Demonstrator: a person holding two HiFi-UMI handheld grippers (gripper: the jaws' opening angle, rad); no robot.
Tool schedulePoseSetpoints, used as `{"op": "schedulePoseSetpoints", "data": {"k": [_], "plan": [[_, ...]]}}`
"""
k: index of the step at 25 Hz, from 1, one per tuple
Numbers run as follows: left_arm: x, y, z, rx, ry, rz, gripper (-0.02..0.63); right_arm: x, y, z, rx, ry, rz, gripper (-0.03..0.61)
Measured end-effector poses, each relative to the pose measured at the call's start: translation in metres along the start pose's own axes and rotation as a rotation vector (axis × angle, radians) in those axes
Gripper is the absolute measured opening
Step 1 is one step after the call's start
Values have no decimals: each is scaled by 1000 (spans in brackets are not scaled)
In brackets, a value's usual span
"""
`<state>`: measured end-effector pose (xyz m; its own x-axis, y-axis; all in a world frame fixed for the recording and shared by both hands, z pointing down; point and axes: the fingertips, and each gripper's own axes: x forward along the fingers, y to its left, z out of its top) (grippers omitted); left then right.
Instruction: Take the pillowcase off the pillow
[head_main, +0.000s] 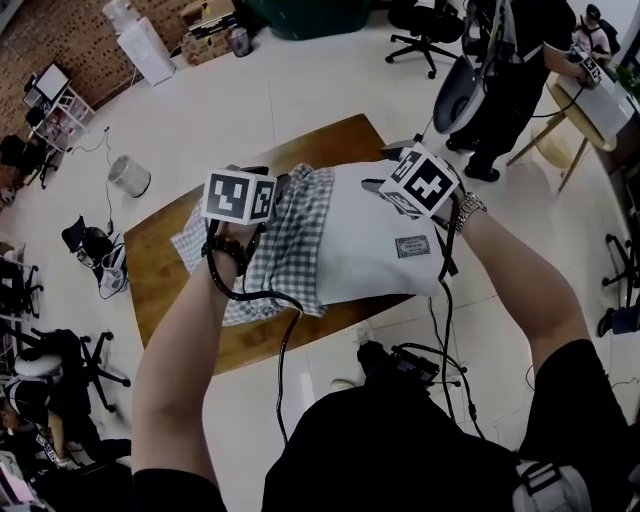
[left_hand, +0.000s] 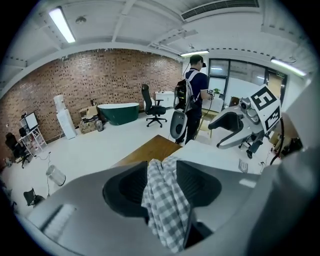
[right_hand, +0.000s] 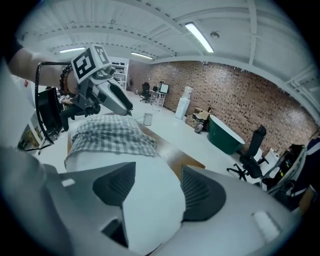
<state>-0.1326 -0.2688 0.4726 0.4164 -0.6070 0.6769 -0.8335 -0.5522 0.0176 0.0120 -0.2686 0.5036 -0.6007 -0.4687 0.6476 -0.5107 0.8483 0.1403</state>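
Left gripper (left_hand: 162, 167): jaws pinch the bunched pillowcase (left_hand: 166, 210), apparently to drag it off.
Right gripper (right_hand: 156, 175): jaws clamp the pillow (right_hand: 150, 215), anchoring it against that pull.

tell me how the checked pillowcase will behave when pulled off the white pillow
The grey-and-white checked fabric pillowcase looks floppy: it bunches and hangs in folds in the left claw. Probably light, being thin cloth. The soft white pillow likely squashes where the right claw pinches it.
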Motion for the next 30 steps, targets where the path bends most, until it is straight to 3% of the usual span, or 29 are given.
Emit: {"op": "schedulePoseSetpoints", "data": {"k": [12, 18, 24, 28, 30], "plan": [[135, 38, 66, -29, 298, -187, 212, 88, -109, 1, 44, 137, 316, 285], [190, 51, 67, -58, 463, -268, 213, 126, -137, 1, 26, 207, 478, 285], [241, 74, 67, -34, 640, -283, 213, 161, -171, -5, 63, 293, 608, 285], [259, 78, 54, -46, 704, -310, 145, 176, -168, -25, 114, 352, 669, 262], [262, 80, 48, -60, 733, -323, 75, 175, -162, -27, 134, 374, 698, 173]]}}
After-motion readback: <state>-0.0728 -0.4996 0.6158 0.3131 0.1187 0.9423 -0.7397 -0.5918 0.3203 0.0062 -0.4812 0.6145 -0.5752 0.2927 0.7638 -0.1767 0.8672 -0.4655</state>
